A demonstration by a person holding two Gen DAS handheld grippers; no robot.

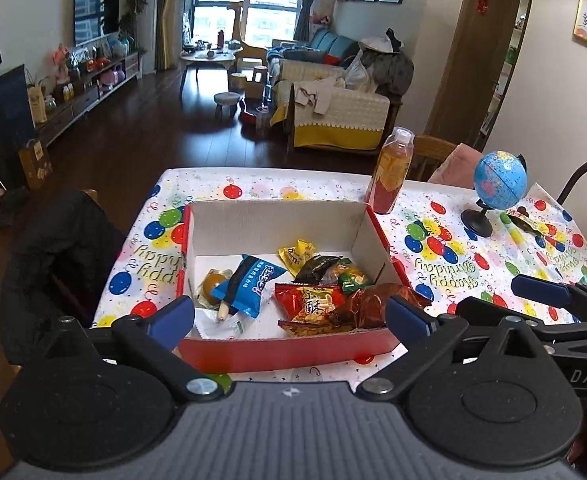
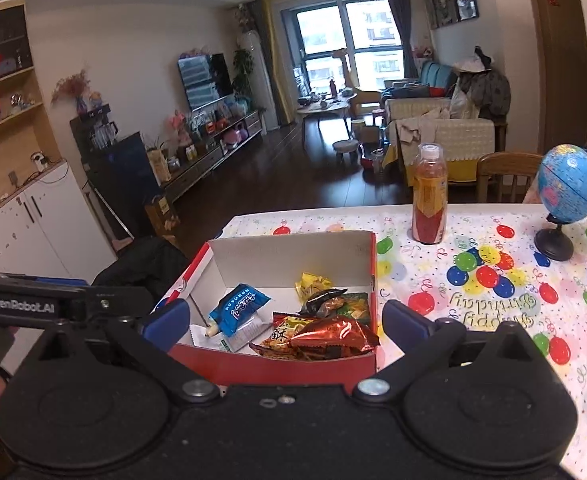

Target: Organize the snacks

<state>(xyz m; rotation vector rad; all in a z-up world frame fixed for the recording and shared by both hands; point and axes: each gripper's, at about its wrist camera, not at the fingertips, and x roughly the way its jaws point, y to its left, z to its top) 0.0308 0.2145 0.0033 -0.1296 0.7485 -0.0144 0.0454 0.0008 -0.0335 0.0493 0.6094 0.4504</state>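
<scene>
A red cardboard box (image 1: 285, 350) with a white inside stands on the balloon-print tablecloth (image 1: 453, 264). It holds several snack packets: a blue one (image 1: 249, 284), a yellow one (image 1: 295, 254), a red one (image 1: 309, 304) and a shiny brown-red one (image 1: 373, 304). My left gripper (image 1: 289, 318) is open and empty, held at the box's near wall. My right gripper (image 2: 285, 322) is open and empty, near the same box (image 2: 277, 366), where the blue packet (image 2: 237, 308) and brown-red packet (image 2: 333, 334) also show. One more dark snack packet (image 1: 527, 222) lies beside the globe.
A juice bottle (image 1: 391, 170) stands behind the box's far right corner. A small blue globe (image 1: 497, 184) on a black stand is at the right. A dark jacket hangs on a chair (image 1: 53, 264) at the table's left. The right gripper's body (image 1: 553, 300) shows in the left view.
</scene>
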